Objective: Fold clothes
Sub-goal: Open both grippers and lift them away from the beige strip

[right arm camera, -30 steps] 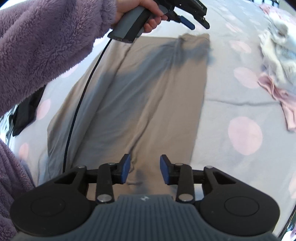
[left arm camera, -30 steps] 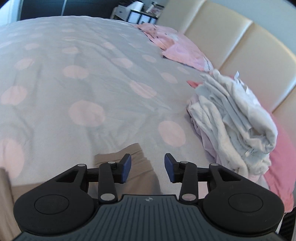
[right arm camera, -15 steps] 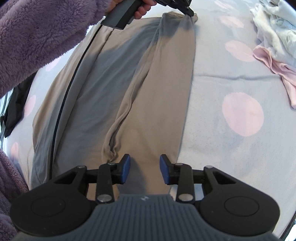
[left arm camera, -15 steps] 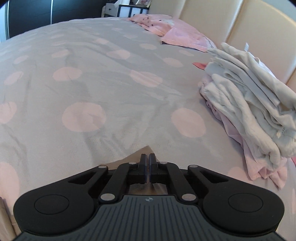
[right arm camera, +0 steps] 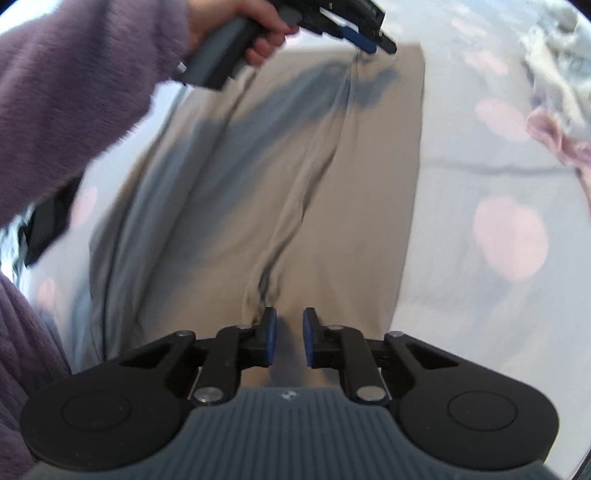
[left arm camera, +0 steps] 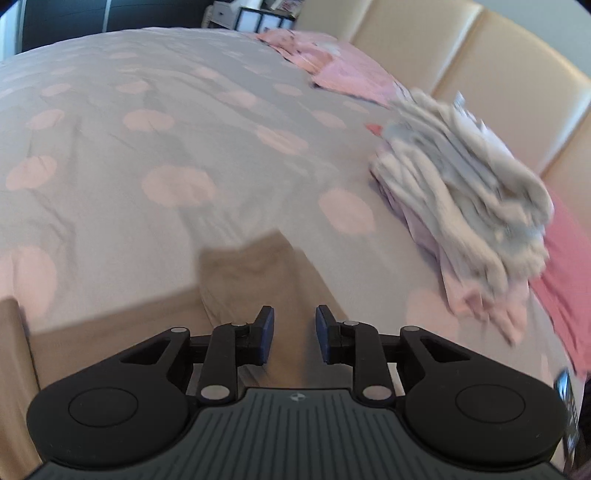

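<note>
Bedroom, one bed with a grey cover (left arm camera: 155, 122) dotted with pink circles, padded cream headboard (left arm camera: 491, 62) along the far side. White shelf unit (left arm camera: 255, 18) past the bed's far corner.

Counts: one pair of beige trousers (right arm camera: 325, 192) spread flat on the cover, two legs side by side with a creased seam running down the middle. One heap of pale crumpled laundry (left arm camera: 461, 192) by the headboard, blurred. One pink pillow (left arm camera: 332, 66) further along, another pink piece (left arm camera: 565, 266) under the heap. Two grippers, one per hand. One dark item (right arm camera: 48, 225) at the bed edge by the purple fuzzy sleeve (right arm camera: 74, 110), can't tell what it is.

Left gripper (left arm camera: 291, 334): jaws apart, have just been opening, nothing pinched between the blue pads (left arm camera: 266, 332). It hangs over the far end of the trousers; a folded-over corner of beige cloth sits just ahead of the tips. From the right wrist view the left hand (right arm camera: 240, 33) holds it just above that end, tips close to the cloth; contact not clear.

Right gripper (right arm camera: 289, 341): jaws have just been closing, narrow gap left, pads not pressing on anything. It's over the near end of the trousers, tips just right of the middle crease, cloth directly below and between the fingers (right arm camera: 269, 339).
</note>
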Demonstrator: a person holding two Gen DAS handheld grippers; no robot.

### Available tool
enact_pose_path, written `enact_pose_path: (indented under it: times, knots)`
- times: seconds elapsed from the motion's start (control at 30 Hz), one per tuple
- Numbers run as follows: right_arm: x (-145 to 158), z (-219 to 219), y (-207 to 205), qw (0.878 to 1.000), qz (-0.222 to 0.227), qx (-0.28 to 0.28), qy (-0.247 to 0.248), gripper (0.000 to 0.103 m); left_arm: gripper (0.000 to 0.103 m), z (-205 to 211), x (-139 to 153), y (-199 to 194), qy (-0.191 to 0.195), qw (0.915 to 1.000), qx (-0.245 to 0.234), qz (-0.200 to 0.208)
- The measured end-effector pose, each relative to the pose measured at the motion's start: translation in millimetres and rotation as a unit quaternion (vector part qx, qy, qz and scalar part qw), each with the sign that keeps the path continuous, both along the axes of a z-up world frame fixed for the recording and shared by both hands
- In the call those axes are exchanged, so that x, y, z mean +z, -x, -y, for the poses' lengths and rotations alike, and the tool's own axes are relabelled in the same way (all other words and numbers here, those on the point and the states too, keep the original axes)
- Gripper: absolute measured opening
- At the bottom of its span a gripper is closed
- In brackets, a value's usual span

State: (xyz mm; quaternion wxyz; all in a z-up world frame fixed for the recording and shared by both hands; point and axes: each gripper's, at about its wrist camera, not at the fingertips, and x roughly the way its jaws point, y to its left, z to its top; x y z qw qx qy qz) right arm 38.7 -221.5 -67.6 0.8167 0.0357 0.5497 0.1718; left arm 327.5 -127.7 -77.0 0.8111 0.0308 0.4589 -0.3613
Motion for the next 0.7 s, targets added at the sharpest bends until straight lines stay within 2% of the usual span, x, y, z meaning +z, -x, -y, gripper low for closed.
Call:
enact_pose_path:
  times: [0.07, 0.17, 0.43, 0.5, 0.63, 0.7]
  knots:
    - [-3, -5, 4, 1.0, -0.003, 0.006, 0.004, 0.018, 0.021, -1, -7, 7, -0.023, 0.9997, 0.004, 0.0]
    - [0, -8, 4, 1.0, 0.003, 0.011, 0.014, 0.019, 0.019, -11, -5, 12, -0.023, 0.9993, 0.03, -0.002]
    - [23, -22, 23, 0.999, 0.042, 0.027, 0.02, 0.025, 0.019, -46, 54, 62, -0.019, 0.9988, 0.034, 0.029]
    - [28, -22, 31, 0.998, 0.052, 0.033, 0.02, 0.042, 0.02, -59, 68, 81, -0.015, 0.9988, 0.035, 0.031]
    - [36, -27, 39, 0.996, 0.069, 0.046, 0.021, 0.042, 0.026, -86, 90, 123, -0.012, 0.9986, 0.038, 0.035]
    - [40, -31, 44, 0.996, 0.078, 0.049, 0.022, 0.044, 0.032, -103, 100, 144, -0.01, 0.9981, 0.046, 0.039]
